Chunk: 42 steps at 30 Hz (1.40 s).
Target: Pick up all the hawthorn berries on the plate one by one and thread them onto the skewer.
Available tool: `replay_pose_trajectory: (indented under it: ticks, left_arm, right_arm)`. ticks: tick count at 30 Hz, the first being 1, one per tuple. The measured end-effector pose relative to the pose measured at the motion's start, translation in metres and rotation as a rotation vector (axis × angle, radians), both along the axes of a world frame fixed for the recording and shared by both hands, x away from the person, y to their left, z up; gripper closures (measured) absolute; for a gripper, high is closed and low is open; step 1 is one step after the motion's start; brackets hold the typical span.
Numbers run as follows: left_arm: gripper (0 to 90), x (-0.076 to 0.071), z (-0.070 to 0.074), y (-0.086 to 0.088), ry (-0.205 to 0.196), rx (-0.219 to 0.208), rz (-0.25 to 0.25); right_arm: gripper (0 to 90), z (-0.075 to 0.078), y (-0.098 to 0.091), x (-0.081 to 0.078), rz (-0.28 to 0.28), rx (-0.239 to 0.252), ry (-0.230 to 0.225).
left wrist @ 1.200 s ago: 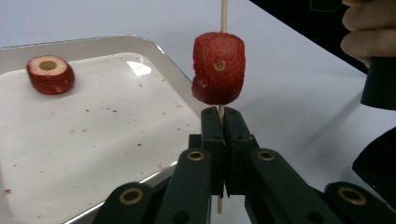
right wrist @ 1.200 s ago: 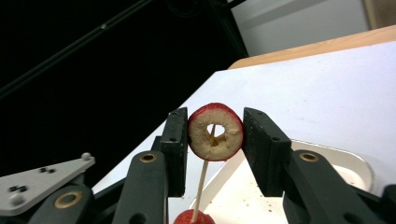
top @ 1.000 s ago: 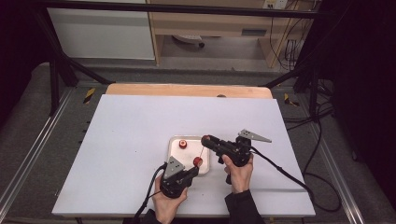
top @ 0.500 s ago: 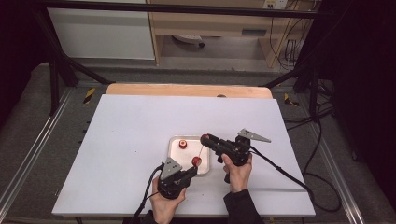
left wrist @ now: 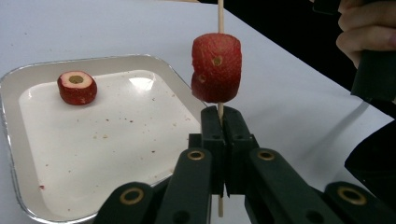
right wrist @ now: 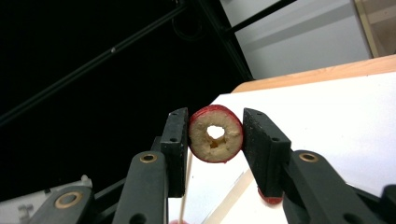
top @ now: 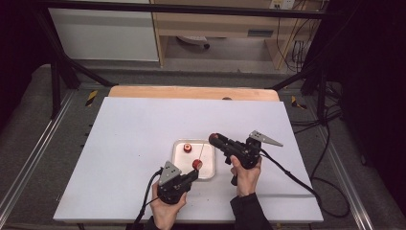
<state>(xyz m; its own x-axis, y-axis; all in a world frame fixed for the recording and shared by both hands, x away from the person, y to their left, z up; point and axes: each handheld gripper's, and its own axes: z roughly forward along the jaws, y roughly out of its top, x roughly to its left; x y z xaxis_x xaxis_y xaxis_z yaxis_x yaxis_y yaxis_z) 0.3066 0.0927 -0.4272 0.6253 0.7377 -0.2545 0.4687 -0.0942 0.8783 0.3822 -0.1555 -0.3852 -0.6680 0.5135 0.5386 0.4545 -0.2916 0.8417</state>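
The left gripper (left wrist: 219,116) is clamped tight on a thin wooden skewer (left wrist: 220,14), jaws basically pressed together around the stick. A red fruit piece (left wrist: 216,73) is already threaded on it, sitting just above the jaw tips, over the right edge of the foil tray (left wrist: 11,154). The right gripper (right wrist: 215,135) is partway closed, squeezing a cored red fruit ring (right wrist: 215,134) between both pads, held up above the tray near the skewer's top. One more fruit slice (left wrist: 77,87) lies in the tray on the white table (top: 129,143).
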Motion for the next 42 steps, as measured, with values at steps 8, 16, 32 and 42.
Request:
replay_pose_trajectory:
  ticks: [8,16,32,42]
  left_arm:
    - [89.0,-0.003,-0.003,-0.008,0.006,0.018,-0.023]
    - [89.0,-0.002,-0.002,-0.008,0.012,0.015,-0.028]
    - [89.0,-0.001,-0.002,-0.008,0.038,0.002,-0.026]
    - [88.9,-0.003,0.002,-0.012,0.055,-0.039,0.015]
  right_arm:
    - [62.4,-0.004,0.004,0.003,-0.010,0.050,0.022]
    - [62.4,-0.004,0.005,0.004,-0.007,0.073,0.041]
    - [62.4,-0.007,0.007,0.003,0.010,0.057,0.047]
    - [62.3,-0.016,0.013,-0.002,0.037,0.016,-0.006]
